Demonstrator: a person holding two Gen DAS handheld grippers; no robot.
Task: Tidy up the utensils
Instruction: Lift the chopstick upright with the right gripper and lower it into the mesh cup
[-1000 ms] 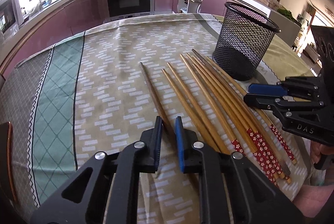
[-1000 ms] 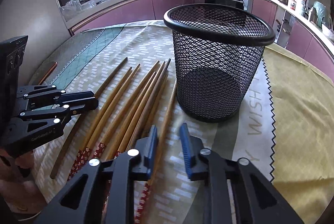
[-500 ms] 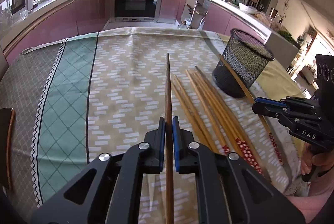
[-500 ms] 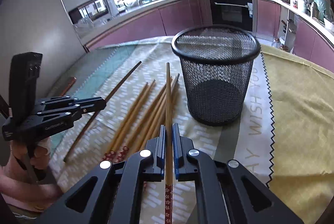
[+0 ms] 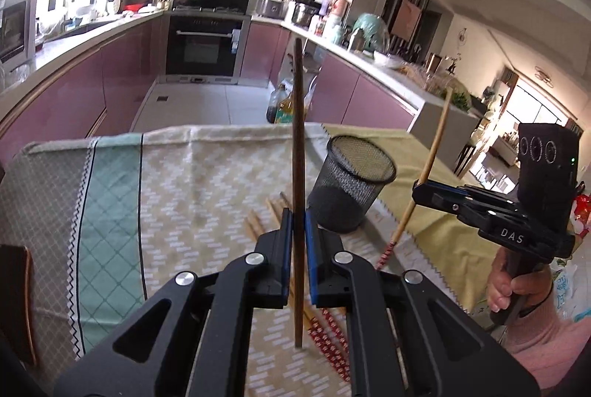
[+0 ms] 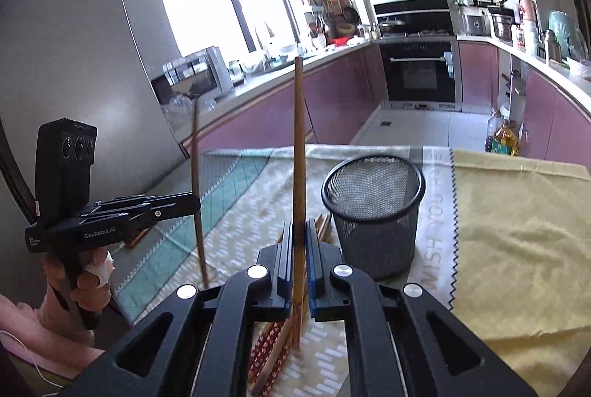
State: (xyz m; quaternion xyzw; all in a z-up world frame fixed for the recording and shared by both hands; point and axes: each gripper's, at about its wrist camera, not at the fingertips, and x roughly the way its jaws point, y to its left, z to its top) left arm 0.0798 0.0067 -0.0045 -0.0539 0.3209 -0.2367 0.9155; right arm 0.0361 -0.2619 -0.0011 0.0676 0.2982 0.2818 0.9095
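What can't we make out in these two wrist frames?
- Chopsticks on the table: both views, gripper bodies cover most of the pile, so no count.
- Mesh cup inside: left wrist view, too shallow an angle to show the bottom.
- Dark chopstick in the left gripper: right wrist view, motion-blurred.
- Light chopstick in the right gripper: patterned end partly hidden by fingers.

Oven; microwave; patterned tablecloth

Black mesh basket, dark-brown chopstick, zigzag-patterned beige tablecloth.
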